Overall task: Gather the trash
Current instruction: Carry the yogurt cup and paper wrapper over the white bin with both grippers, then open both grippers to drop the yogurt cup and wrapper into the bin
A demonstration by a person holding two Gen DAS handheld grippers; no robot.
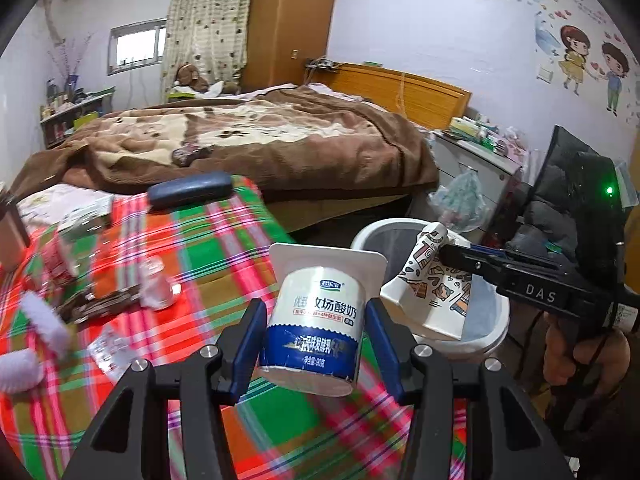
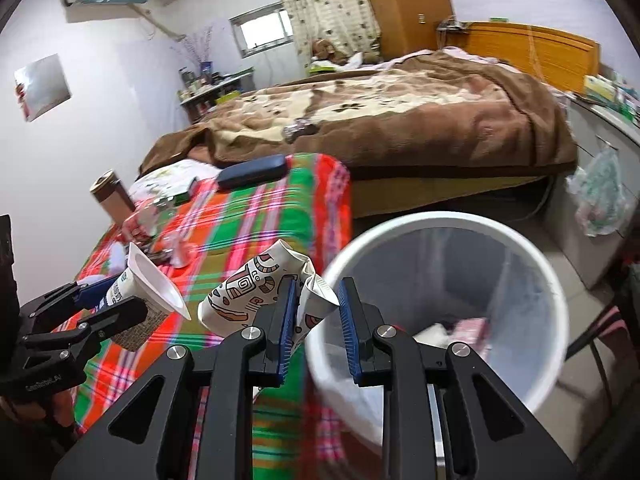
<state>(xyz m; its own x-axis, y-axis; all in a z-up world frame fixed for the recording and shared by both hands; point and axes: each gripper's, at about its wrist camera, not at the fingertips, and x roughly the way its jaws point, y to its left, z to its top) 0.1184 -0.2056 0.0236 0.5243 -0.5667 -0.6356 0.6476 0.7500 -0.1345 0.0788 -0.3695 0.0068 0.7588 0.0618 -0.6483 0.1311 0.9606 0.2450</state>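
Filling the upper half of both views: bed with brown blanket (image 1: 248,136), wooden wardrobe (image 1: 294,20) behind it at top centre. Plaid tablecloth (image 1: 208,248) covers the table across lower left of the left wrist view; dark blue case (image 1: 190,191) lies at its far edge, blurred clutter at far left, can't tell what.

White trash bin (image 2: 448,224) sits lower right in the right wrist view, just beside the table edge, some waste at its bottom.

Left gripper (image 1: 316,344), bottom centre of its view, is clamped on a yogurt cup (image 1: 316,320): blue pads touch both sides, cup upright with a slight tilt, held above the cloth.

Right gripper (image 2: 318,320), bottom centre of its view, grips a crumpled paper cup (image 2: 248,292); left pad touches the paper, whether the right pad touches I can't tell. Paper cup is over the table edge, just beside the bin rim.
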